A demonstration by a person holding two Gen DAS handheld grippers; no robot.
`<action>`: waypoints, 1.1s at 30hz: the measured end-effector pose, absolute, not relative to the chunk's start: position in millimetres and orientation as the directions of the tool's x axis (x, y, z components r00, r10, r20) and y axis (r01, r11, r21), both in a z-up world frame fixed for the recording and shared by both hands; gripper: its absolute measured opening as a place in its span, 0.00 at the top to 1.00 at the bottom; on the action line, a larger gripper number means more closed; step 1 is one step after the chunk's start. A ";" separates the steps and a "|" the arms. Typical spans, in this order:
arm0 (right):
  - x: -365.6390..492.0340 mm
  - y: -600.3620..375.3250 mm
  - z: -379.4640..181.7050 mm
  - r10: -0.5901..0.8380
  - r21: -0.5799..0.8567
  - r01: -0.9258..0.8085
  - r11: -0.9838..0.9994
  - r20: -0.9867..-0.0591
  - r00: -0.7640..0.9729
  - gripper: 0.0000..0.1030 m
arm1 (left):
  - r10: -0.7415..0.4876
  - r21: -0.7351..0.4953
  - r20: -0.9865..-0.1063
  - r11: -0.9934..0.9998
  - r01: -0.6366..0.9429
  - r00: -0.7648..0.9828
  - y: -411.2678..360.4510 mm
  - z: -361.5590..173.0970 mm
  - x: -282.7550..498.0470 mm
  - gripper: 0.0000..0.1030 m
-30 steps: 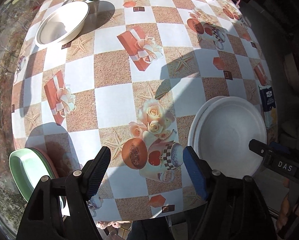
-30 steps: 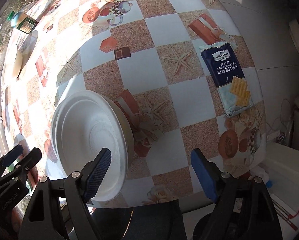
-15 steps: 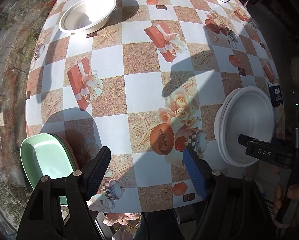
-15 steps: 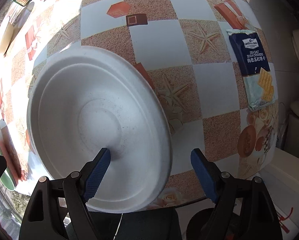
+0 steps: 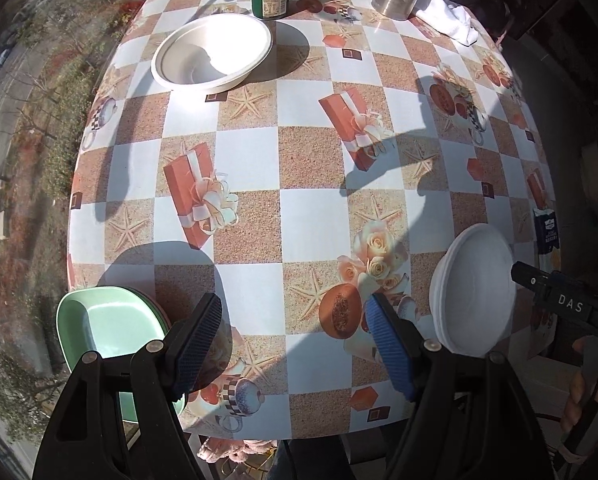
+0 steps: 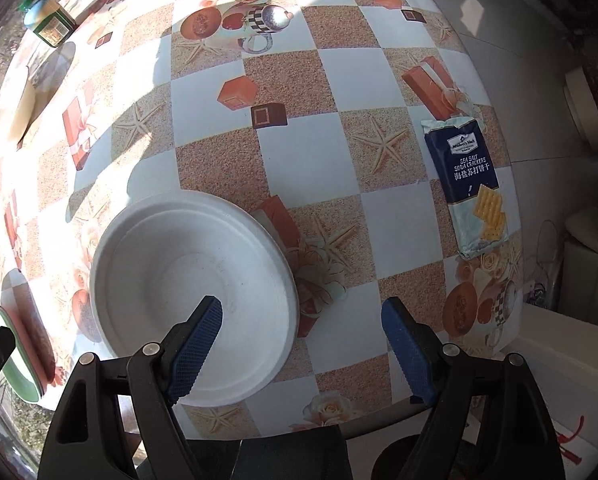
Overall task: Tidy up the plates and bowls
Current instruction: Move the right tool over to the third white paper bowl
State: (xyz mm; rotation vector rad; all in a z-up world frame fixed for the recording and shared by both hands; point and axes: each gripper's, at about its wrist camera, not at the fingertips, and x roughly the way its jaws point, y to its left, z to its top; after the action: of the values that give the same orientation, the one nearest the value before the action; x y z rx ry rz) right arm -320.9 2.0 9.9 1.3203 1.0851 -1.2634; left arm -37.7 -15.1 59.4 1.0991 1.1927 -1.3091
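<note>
While both point down over table (image 5: pixel 311 224), left gripper (image 5: pixel 295 346), right gripper (image 6: pixel 303 350) fingers wide, empty.

Left tool (image 5: pixel 295 340) jaws wide apart, empty, pointing down. Right tool (image 6: pixel 303 344) likewise, jaws apart, empty.

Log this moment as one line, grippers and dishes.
left gripper: open, empty | right gripper: open, above white plates | green dish: table edge | white bowl: far side
</note>
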 end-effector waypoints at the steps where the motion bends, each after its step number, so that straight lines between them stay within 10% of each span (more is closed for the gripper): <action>1: -320.5 -0.9 16.3 -0.038 0.068 0.990 -0.125 -0.997 0.064 0.20 | -0.107 -0.079 -0.991 0.004 0.997 -0.078 -19.5 62.5 -34.9 0.24; 33: -103.1 -197.7 60.7 -0.027 0.334 0.917 0.219 -0.937 0.348 0.20 | -0.158 0.025 -0.983 0.390 0.921 0.094 -199.3 17.2 98.6 0.24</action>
State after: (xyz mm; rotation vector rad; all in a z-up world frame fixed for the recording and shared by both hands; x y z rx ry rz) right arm -103.1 -197.7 60.7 1.1535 0.9986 -0.8321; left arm 98.6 -199.3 17.2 0.8228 1.2014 -0.9511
